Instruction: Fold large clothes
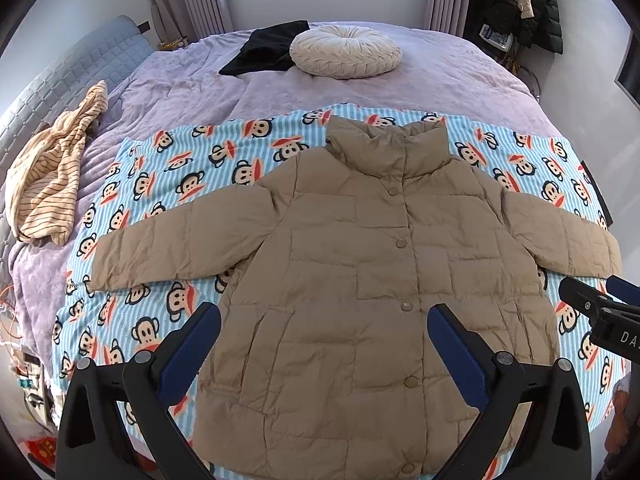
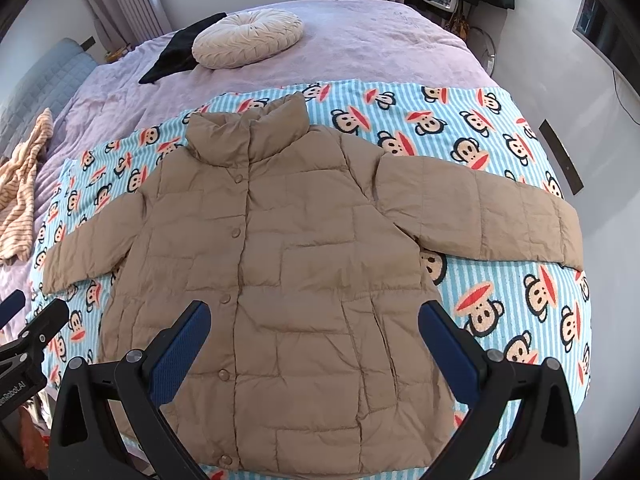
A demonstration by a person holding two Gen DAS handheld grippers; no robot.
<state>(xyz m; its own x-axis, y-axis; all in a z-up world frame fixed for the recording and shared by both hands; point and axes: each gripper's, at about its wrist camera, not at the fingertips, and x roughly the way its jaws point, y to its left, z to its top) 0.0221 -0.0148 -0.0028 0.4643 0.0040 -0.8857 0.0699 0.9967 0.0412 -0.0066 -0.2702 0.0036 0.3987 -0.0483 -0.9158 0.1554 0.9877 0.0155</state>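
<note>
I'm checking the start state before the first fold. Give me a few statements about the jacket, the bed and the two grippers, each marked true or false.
1. The tan puffer jacket lies front-up with both sleeves spread out to the sides. True.
2. The jacket lies directly on the purple bedspread. False: it lies on the monkey-print blanket, which covers the near part of the purple bedspread.
3. The left gripper is open and holds nothing. True.
4. The right gripper is shut on a sleeve. False: its fingers stand wide apart, empty, above the jacket.
5. A round cream cushion sits beyond the jacket's collar. True.
6. The striped garment is folded neatly. False: it lies crumpled.
</note>
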